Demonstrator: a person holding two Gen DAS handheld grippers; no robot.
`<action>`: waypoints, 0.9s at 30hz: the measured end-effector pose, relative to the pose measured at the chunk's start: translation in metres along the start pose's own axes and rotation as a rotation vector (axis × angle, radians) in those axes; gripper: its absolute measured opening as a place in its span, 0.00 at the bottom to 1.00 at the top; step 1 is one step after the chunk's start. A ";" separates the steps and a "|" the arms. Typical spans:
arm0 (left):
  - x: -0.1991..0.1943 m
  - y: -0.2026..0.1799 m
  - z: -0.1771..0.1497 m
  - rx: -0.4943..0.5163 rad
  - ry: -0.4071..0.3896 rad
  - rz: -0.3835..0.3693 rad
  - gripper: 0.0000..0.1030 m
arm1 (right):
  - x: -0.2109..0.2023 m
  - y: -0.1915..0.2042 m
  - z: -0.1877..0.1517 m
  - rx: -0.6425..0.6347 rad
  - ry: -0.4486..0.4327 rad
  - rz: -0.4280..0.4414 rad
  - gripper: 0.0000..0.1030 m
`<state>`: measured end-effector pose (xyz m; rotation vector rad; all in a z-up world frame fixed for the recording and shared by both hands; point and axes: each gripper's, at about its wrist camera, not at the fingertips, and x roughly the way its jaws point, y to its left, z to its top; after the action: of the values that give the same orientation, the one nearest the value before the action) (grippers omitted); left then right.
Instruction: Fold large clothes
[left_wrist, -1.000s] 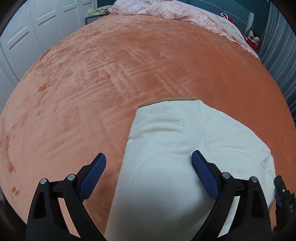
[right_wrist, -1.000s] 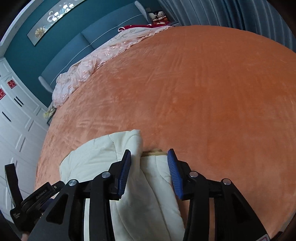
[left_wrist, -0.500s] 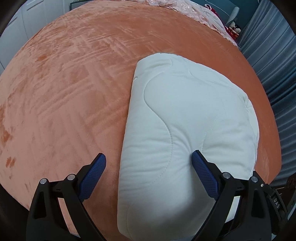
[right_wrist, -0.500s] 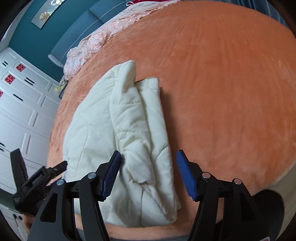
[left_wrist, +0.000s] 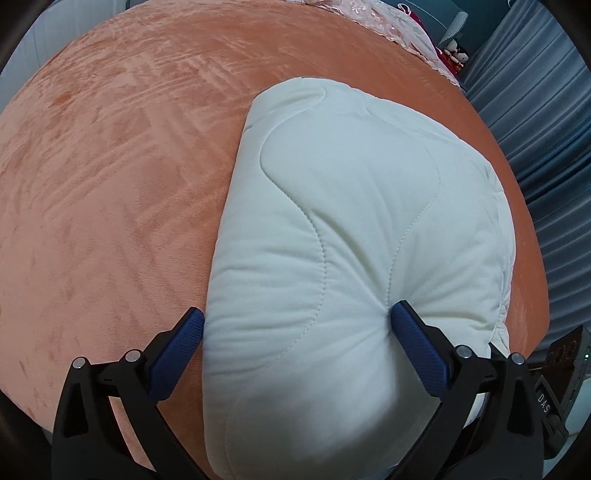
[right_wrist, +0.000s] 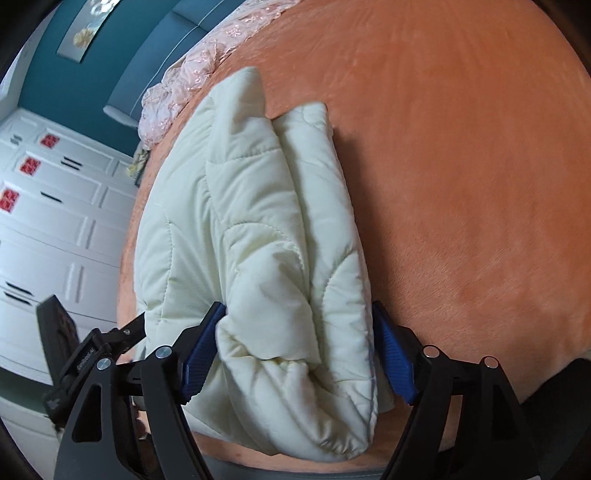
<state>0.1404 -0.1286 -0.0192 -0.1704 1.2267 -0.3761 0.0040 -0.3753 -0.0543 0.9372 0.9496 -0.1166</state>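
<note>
We see our left claw opening wide over the folded cream jacket on the orange bed, one pad denting it. Our right claw is opening too, with the jacket's bunched edge between its pads.

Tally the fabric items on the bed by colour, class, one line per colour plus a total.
Cream quilted jacket: 1
Orange blanket: 1
Pink floral bedding: 1
Total: 3
</note>
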 end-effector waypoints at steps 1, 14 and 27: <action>0.002 0.000 0.000 -0.005 0.002 -0.011 0.96 | 0.004 -0.006 -0.001 0.034 0.011 0.033 0.75; -0.011 -0.016 -0.001 0.096 -0.043 -0.050 0.78 | 0.002 0.002 0.001 0.000 -0.001 0.093 0.45; -0.117 -0.037 0.018 0.274 -0.266 -0.038 0.55 | -0.069 0.110 -0.005 -0.305 -0.212 -0.011 0.31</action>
<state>0.1169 -0.1211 0.1025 -0.0068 0.9009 -0.5331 0.0099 -0.3245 0.0653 0.6243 0.7504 -0.0755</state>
